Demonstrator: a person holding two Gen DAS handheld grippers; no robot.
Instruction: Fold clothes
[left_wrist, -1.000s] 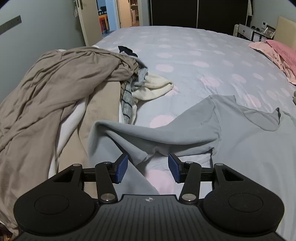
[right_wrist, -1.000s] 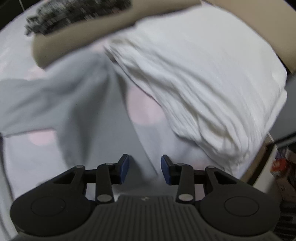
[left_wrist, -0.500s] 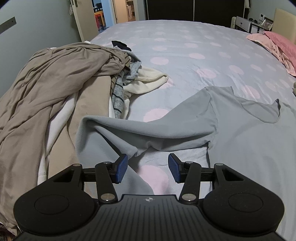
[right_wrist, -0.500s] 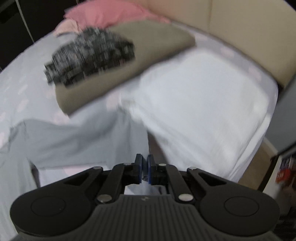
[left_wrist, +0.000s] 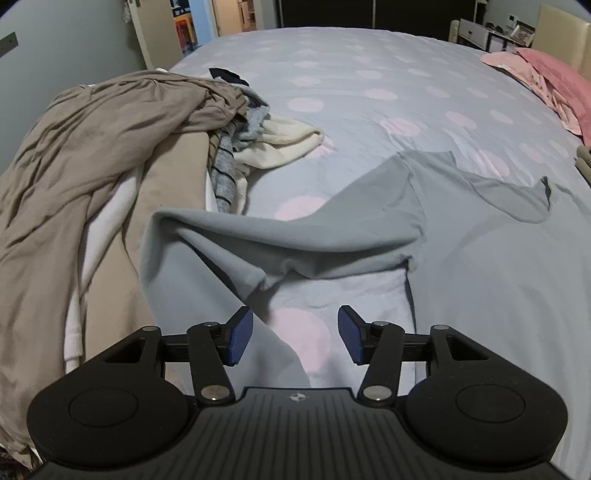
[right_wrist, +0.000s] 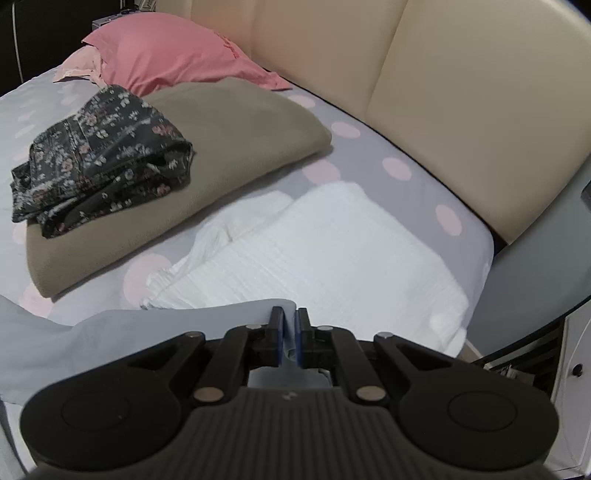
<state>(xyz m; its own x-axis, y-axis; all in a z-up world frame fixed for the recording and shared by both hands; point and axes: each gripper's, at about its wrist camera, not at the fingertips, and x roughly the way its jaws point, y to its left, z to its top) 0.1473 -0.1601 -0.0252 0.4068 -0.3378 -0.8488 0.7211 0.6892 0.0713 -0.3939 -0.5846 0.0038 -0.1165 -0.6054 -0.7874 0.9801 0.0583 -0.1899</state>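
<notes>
While your right tongs (right_wrist: 289, 334) are pinching the grey T-shirt's (left_wrist: 480, 266) edge to stretch it, your left tongs (left_wrist: 291, 334) are hovering released over its crumpled sleeve (left_wrist: 280, 240)

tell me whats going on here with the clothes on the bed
A person is folding laundry on a bed with two handheld tongs. The right tongs are shut on an edge of a grey shirt, which lies partly spread on the cover with one sleeve rumpled. The left tongs are open above that sleeve, gripping nothing. A heap of unfolded clothes waits to the left; folded pieces, a floral one on a tan one and a white one, sit near the headboard.
</notes>
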